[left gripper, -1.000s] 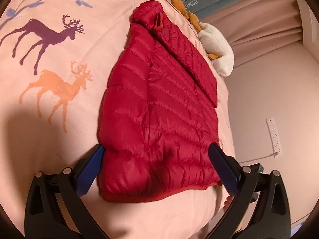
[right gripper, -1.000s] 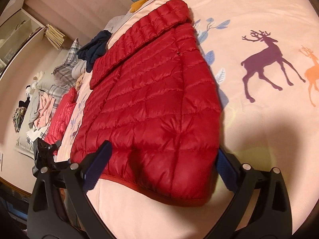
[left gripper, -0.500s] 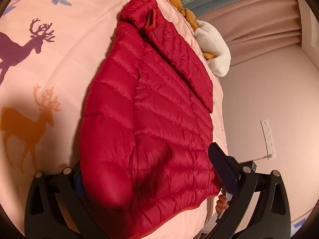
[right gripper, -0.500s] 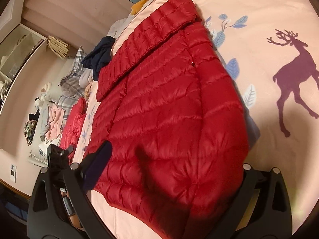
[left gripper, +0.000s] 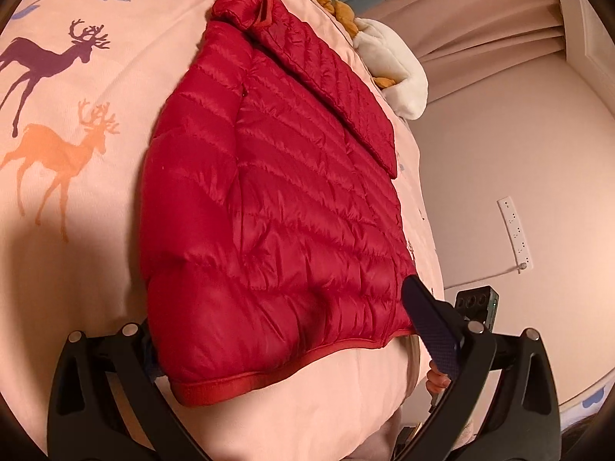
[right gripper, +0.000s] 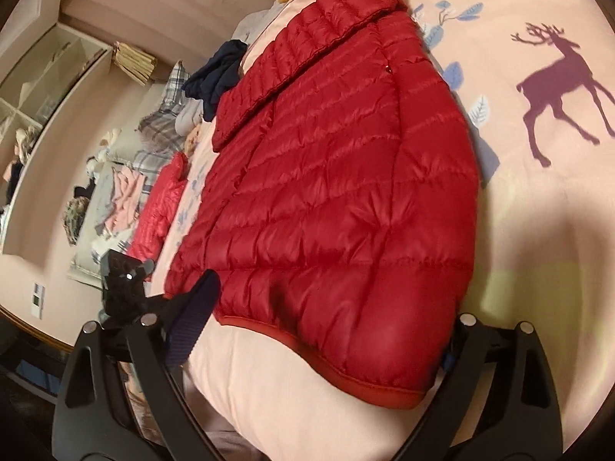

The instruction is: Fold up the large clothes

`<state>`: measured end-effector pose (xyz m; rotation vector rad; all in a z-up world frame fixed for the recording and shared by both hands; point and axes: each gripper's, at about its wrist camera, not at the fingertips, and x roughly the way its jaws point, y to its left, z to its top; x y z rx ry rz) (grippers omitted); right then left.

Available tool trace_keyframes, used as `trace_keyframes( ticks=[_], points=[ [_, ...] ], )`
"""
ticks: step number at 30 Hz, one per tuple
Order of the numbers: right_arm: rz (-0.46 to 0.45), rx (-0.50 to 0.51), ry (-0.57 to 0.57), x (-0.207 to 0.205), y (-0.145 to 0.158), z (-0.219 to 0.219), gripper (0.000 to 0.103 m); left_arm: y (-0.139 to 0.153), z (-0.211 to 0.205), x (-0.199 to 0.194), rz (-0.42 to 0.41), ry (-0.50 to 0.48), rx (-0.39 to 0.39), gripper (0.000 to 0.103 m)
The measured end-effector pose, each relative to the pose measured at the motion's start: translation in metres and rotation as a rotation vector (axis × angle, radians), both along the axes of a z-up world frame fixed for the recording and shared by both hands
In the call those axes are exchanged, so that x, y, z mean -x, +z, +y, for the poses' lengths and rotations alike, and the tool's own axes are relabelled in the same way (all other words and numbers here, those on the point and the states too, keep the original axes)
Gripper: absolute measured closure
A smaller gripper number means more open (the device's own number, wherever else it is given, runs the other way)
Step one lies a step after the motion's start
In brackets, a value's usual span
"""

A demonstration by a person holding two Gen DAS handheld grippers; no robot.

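Note:
A red quilted puffer jacket (left gripper: 276, 207) lies flat on the pink deer-print bedspread (left gripper: 69, 230), collar at the far end, one sleeve folded across its top; it also shows in the right wrist view (right gripper: 338, 199). My left gripper (left gripper: 292, 330) is open, its jaws spread wide at the jacket's hem, the left finger hidden under the hem corner. My right gripper (right gripper: 326, 326) is open at the same hem from the other side, its right finger mostly hidden behind the hem corner. Neither holds fabric.
A white and orange plush toy (left gripper: 392, 61) lies at the bed's far edge by the curtains. A second red jacket (right gripper: 161, 203), a dark garment (right gripper: 219, 77) and plaid clothes (right gripper: 161, 126) lie off to the left. The bed edge (right gripper: 269, 384) is just below the hem.
Both grippers closed in on the hem, then drew back slightly. The jacket's hem now lies between the spread fingers. The jacket has not shifted on the bed.

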<state>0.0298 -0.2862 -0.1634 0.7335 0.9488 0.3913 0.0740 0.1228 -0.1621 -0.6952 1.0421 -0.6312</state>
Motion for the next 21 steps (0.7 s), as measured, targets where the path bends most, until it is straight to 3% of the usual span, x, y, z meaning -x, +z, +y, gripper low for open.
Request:
trace_keyframes(
  ticks=[7, 11, 17, 21],
  points=[
    [-0.015, -0.02, -0.036, -0.023, -0.004, 0.007, 0.012, -0.003, -0.002, -0.02, 0.006, 0.04, 0.015, 0.001],
    [-0.015, -0.037, -0.044, -0.035, -0.004, 0.012, 0.019, -0.003, -0.008, -0.03, 0.01, 0.05, 0.015, 0.002],
    [-0.007, -0.024, -0.069, -0.032, -0.005, 0.01, 0.038, -0.003, -0.009, -0.03, 0.021, 0.066, 0.01, 0.025],
    [-0.001, -0.028, -0.098, -0.024, -0.01, 0.003, 0.054, -0.005, -0.002, -0.027, 0.028, 0.092, 0.0, 0.047]
  ],
)
